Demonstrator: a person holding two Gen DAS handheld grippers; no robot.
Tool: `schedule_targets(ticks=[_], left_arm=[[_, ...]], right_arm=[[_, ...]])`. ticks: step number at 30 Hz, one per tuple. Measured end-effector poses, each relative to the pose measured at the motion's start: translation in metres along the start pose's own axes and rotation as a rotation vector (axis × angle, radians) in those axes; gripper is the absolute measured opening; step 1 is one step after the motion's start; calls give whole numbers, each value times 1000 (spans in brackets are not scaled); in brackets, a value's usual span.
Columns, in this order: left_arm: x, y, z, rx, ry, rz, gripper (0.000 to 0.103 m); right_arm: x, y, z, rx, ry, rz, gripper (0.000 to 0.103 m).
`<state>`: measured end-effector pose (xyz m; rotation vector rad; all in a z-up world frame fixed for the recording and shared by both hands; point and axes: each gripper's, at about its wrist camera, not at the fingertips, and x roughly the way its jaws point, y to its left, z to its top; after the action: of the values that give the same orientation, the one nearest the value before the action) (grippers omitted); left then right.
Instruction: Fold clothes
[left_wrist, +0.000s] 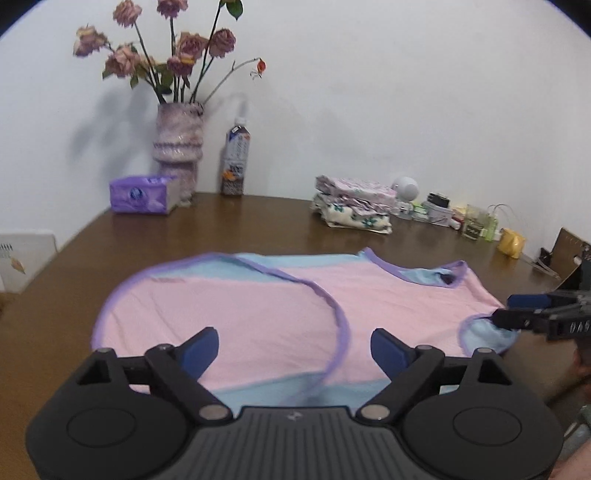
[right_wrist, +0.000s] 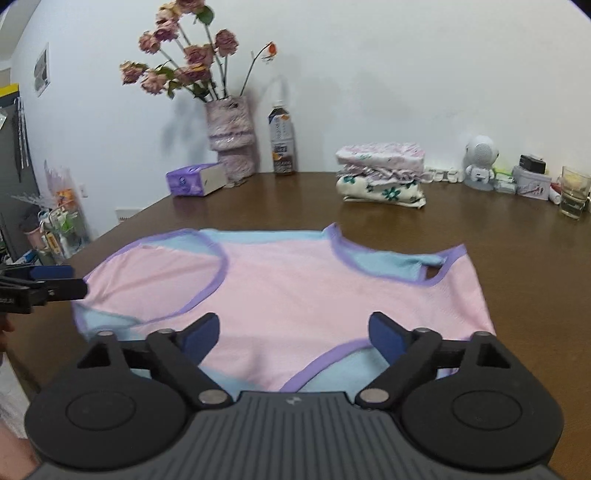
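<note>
A pink sleeveless top with pale blue lining and purple trim (right_wrist: 288, 291) lies spread on the brown wooden table (right_wrist: 480, 229), and both tools hang low over its near edge. The left gripper (left_wrist: 294, 347) has its blue-padded fingers spread wide apart with nothing between them, poised above the curved purple hem. The right gripper (right_wrist: 293, 332) is just as wide, empty too, near the lower armhole on its side.

The cloth looks soft and thin, a knit that lies almost flat with a few shallow ripples. One flap on the left side is turned over, showing blue underneath, so it could be a fold under way or simply how the garment landed; one moment won't settle that. Holding one tool at each end of the near edge makes sense for limp fabric: two grips would keep the edge straight.

At the back sits a stack of folded floral cloths (right_wrist: 380, 173), squared and soft-edged, parked clear of the working space. A fuzzy lilac vase of dried roses (right_wrist: 231, 144) and a purple tissue box (right_wrist: 195, 179) stay by the wall.
</note>
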<state>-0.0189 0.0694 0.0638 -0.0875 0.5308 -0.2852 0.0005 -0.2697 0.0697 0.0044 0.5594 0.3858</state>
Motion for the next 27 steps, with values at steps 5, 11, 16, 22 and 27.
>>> schedule_targets(ticks=[5, 11, 16, 22, 27], left_arm=[[0, -6, -5, -13, 10, -11, 90], [-2, -8, -7, -19, 19, 2, 90], [-4, -9, -12, -16, 31, -1, 90], [-7, -10, -15, -3, 39, -3, 90], [-9, -14, -14, 92, 60, -22, 84]], right_arm=[[-5, 5, -8, 2, -28, -10, 92], [-10, 7, -15, -4, -47, -11, 92], [-12, 10, -20, -24, -38, -4, 92], [-14, 11, -24, -45, -31, -10, 92], [-15, 13, -23, -165, -11, -13, 86]])
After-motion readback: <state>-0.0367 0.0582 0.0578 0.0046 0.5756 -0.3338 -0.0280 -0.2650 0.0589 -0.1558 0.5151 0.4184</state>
